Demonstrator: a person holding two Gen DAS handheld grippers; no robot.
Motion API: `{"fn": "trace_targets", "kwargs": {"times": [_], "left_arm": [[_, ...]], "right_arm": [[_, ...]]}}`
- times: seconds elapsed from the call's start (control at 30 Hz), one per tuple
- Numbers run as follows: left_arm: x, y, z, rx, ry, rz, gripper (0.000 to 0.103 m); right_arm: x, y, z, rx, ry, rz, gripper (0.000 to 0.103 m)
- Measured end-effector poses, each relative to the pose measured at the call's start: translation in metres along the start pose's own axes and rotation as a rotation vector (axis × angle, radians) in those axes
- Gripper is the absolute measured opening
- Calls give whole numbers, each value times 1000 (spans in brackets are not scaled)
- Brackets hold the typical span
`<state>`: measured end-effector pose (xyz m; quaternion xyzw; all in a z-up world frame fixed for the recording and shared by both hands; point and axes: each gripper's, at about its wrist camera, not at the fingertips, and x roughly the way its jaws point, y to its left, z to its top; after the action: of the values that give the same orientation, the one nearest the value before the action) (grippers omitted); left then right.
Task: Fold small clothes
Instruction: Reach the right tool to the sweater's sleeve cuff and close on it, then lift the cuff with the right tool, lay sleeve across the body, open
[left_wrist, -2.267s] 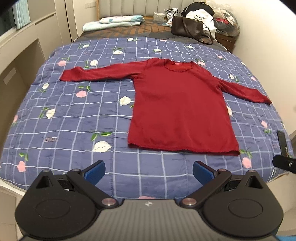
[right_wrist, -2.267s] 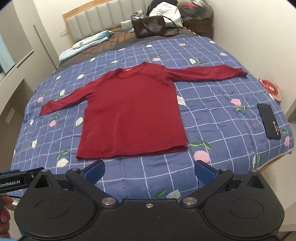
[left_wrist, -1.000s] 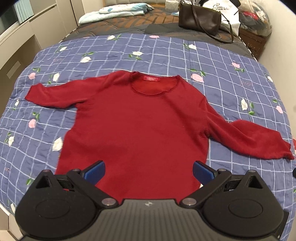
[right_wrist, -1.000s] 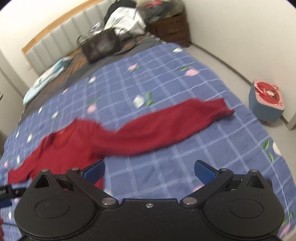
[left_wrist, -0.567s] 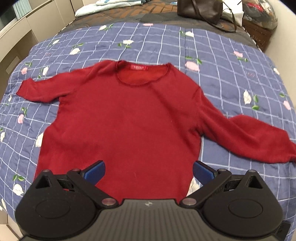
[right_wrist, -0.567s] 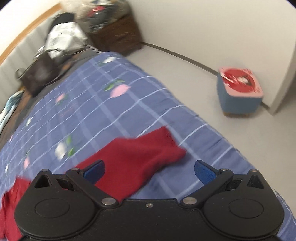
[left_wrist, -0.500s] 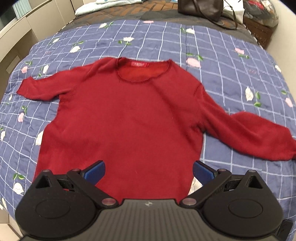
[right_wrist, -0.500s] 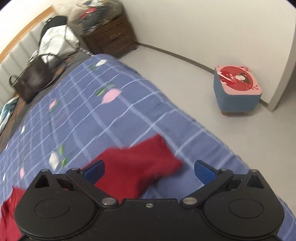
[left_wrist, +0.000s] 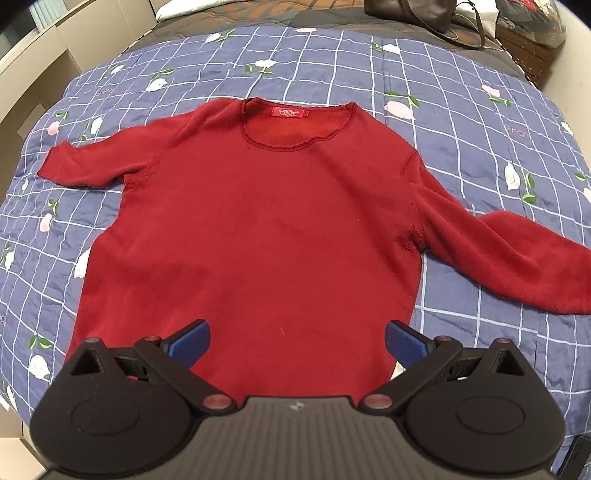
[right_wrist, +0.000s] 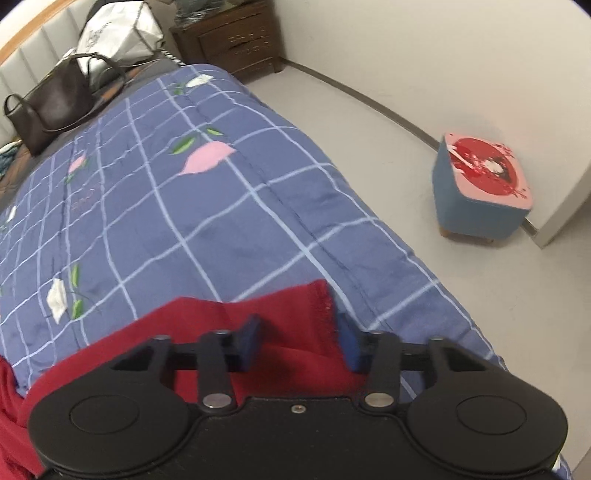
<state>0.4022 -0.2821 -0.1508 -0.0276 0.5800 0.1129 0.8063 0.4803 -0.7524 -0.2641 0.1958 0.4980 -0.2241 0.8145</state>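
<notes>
A dark red long-sleeved sweater (left_wrist: 258, 221) lies flat, front up, on the blue checked quilt (left_wrist: 443, 92), neck toward the far side and both sleeves spread out. My left gripper (left_wrist: 297, 334) hovers open over the sweater's lower hem, with nothing between its fingers. In the right wrist view the cuff of one red sleeve (right_wrist: 295, 306) lies near the bed's edge. My right gripper (right_wrist: 299, 343) is low over it, its blue pads half closed with the cuff between them; the right pad is at the cuff's edge.
The quilt (right_wrist: 221, 221) ends just right of the cuff, then bare floor. A blue stool with a red and pink top (right_wrist: 480, 195) stands by the wall. A brown handbag (right_wrist: 51, 103) sits at the bed's head and a dark nightstand (right_wrist: 236, 40) beside it.
My right gripper has swung out along the sleeve to its cuff, dropped onto it and narrowed its fingers around it. My left gripper has moved in over the sweater's hem and stayed open.
</notes>
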Motion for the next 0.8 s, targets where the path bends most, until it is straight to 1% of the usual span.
{"fn": "trace_targets", "kwargs": {"times": [0.03,0.07,0.13,0.23,0.4,0.5,0.63,0.7,0.8], "left_arm": [[0,0,1,0,-1,-2,103],[0,0,1,1,-2,-4,103],[-1,-1,3,4,-9,-4,103],[-1,-1,8,9,-23,-1,103],[-8,3,16,-8,-48,-14,103],[-15,7,17,-16,-59,-28,103],[-21,15,14,-15,-67,-42,103],[-23,20,12,-14,-70,-51,103],[-20,26,11,7,-71,-54,103]], "right_arm": [[-1,-2,-1,14,-6,-8,21],[-3,-3,-1,19,-7,-14,13],[-9,-4,0,11,-17,1,10],[-30,-4,5,-26,-73,1,9],[-81,-22,22,62,-169,-1,8],[-104,-32,26,84,-190,2,8],[-137,-40,22,110,-234,10,8],[-156,-36,18,88,-264,26,8],[-169,-27,13,43,-255,34,8]]}}
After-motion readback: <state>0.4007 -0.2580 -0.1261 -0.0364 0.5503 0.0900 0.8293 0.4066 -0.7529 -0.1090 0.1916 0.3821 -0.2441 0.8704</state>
